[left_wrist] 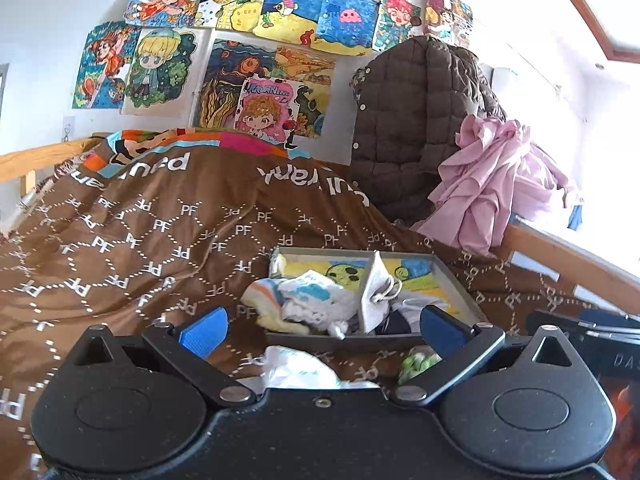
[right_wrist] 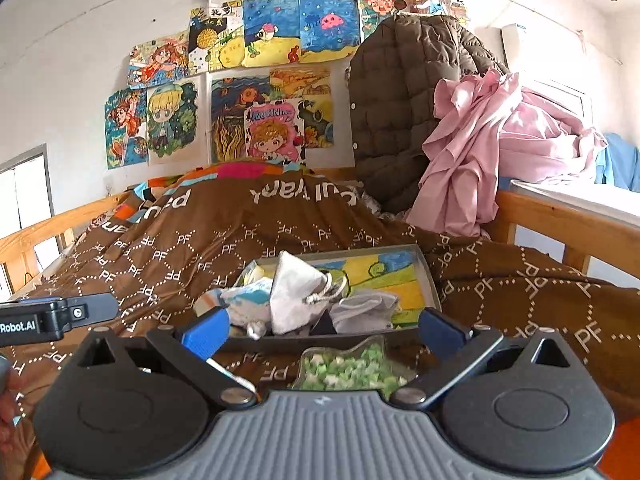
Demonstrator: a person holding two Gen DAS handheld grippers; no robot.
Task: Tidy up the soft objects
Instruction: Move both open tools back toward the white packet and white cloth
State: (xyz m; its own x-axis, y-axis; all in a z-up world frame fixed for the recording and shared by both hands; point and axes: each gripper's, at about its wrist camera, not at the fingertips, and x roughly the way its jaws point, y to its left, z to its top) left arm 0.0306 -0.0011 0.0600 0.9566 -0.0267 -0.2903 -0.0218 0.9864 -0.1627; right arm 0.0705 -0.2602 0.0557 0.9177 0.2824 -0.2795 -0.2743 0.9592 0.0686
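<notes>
1. On the brown blanket (right_wrist: 160,248), the grey tray (right_wrist: 430,280) sits with a heap of small cloth bags (right_wrist: 296,296) at its near-left corner.
2. Both the left gripper (left_wrist: 322,326) and right gripper (right_wrist: 324,330) are spread wide, holding nothing.
3. The green-filled clear bag (right_wrist: 348,368) lies outside the tray's near edge; slippery plastic could squirm out of a pinch.
4. Soft bedding means the tray may tip if nudged.

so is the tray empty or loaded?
Loaded. The tray holds a grey drawstring pouch and crumpled cloths; the painted bottom still shows at its far right.
</notes>
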